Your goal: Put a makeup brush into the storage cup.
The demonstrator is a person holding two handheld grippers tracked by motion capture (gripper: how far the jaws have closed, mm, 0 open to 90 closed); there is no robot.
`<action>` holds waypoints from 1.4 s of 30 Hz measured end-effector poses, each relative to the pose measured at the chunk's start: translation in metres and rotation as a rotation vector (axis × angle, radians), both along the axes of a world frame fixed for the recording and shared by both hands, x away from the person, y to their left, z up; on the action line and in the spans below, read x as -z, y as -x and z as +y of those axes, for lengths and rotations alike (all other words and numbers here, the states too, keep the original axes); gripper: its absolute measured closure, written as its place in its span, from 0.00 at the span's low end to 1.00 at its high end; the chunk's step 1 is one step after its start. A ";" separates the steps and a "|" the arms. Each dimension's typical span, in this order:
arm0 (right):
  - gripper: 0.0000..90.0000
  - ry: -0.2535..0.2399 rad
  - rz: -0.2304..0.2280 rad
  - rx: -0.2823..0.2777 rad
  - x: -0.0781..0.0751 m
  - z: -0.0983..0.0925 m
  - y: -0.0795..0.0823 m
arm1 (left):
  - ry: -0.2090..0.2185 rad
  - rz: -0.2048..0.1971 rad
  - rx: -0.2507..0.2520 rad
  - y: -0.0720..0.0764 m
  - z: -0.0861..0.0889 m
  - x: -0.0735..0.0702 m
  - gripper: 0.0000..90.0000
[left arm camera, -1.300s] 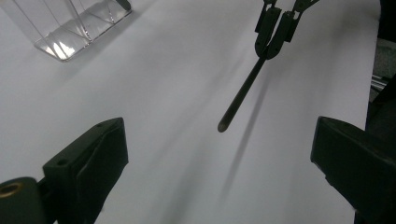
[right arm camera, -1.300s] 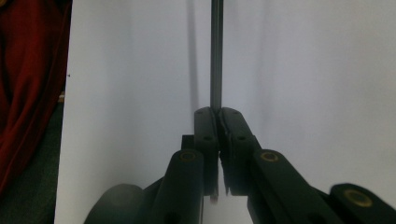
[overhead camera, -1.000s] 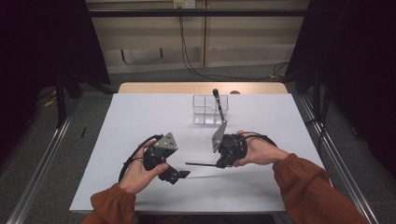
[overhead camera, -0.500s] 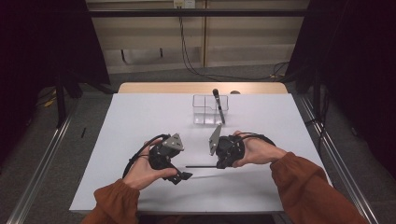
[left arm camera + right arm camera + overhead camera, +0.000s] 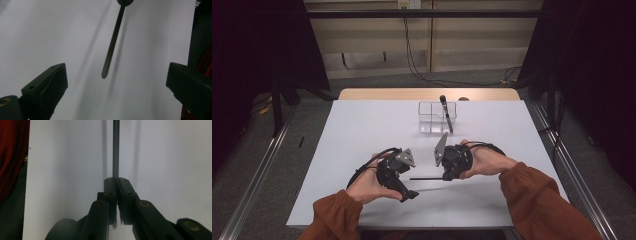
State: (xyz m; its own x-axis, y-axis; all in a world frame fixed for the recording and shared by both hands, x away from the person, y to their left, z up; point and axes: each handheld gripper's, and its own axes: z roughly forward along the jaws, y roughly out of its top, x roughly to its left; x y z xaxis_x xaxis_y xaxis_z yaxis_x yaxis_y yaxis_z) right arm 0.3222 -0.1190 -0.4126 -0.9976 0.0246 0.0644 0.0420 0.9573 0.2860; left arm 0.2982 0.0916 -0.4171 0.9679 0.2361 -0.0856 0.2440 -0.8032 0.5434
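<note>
Two black jaws of the right gripper point(image 5: 117, 181) are clamped on a thin black rod point(image 5: 115, 150), which juts straight out beyond them. The rod's free tip point(image 5: 105, 73) is seen ahead of the left gripper point(image 5: 116, 80), between its wide-open jaws, above the white table point(image 5: 362, 125).

text: none legible | labels: none | signs: none

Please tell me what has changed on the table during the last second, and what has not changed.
The left gripper moved a little toward the table's middle, so its open jaws now face the free tip of the thin black rod. Nothing was taken or released. The right gripper stayed in place, shut on the rod. The clear box with the black pen did not move.
</note>
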 end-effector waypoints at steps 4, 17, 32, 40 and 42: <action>0.96 0.003 -0.005 -0.008 0.001 0.001 -0.001 | -0.006 0.000 0.004 -0.003 -0.003 0.002 0.13; 0.96 -0.005 -0.013 -0.021 -0.001 0.006 -0.001 | -0.029 0.023 0.007 -0.014 -0.008 0.007 0.58; 0.96 -0.009 -0.023 -0.021 0.003 0.007 0.000 | -0.033 0.049 0.034 -0.015 -0.014 0.013 0.85; 0.96 -0.019 -0.031 -0.026 0.004 0.008 0.000 | -0.033 0.058 0.039 -0.018 -0.014 0.013 0.89; 0.96 -0.021 -0.033 -0.023 0.003 0.007 0.000 | -0.016 0.052 0.029 -0.017 -0.014 0.013 0.90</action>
